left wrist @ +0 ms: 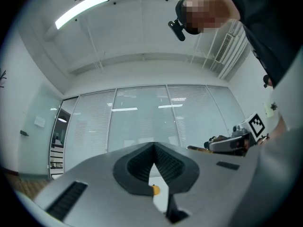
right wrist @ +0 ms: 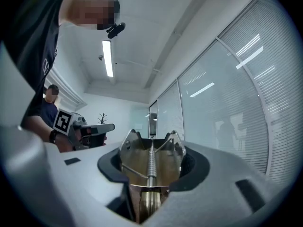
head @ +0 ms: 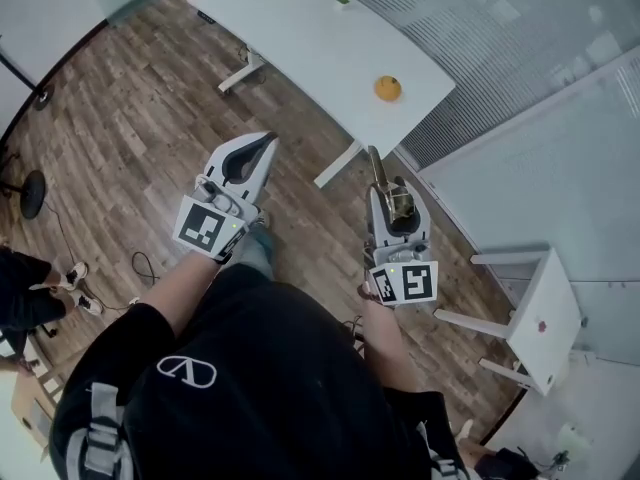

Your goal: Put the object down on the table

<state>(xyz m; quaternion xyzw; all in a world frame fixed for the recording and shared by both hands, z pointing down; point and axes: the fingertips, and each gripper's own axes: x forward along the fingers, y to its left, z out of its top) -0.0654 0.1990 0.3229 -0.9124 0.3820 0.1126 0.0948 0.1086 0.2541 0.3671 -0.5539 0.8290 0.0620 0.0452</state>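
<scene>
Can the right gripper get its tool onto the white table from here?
Probably not from here: the right gripper, shut on the metal spring tool, hangs over wood floor short of the white table. Nothing stands in between, though, and the orange leaves most of the top bare.

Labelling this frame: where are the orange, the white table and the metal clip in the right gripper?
Orange (head: 388,88): head view, middle of the fruit.
White table (head: 300,28): head view, bare top.
Metal clip (right wrist: 151,164): right gripper view, its spring.
</scene>
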